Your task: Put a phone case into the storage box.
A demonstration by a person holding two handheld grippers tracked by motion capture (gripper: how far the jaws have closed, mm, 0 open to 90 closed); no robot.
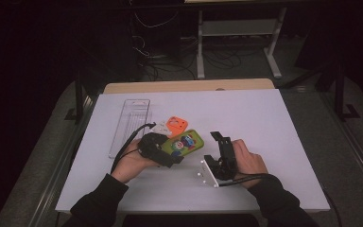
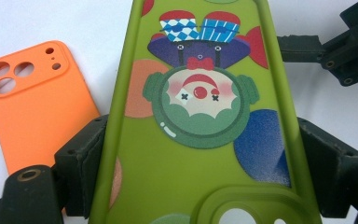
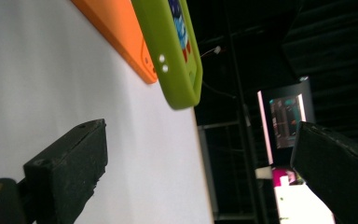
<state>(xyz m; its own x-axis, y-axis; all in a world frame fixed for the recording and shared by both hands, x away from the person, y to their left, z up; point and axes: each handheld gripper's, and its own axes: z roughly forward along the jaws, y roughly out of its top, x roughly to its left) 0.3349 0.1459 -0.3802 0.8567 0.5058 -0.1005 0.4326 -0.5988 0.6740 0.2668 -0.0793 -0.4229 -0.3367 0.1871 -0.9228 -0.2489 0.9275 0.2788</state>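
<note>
Green phone case (image 2: 193, 154) sits mid-table, just near of the orange case (image 2: 37, 102), clamped across its width by the left gripper (image 1: 170, 158); jaws press both long edges. Right gripper (image 1: 216, 137) is spread wide w/ nothing between, to the right. Case looks light, flexible, probably silicone: grip the side rails, not the thin camera-cutout end.

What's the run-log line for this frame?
left gripper: shut on green phone case | right gripper: open, empty | orange phone case: on table
</note>
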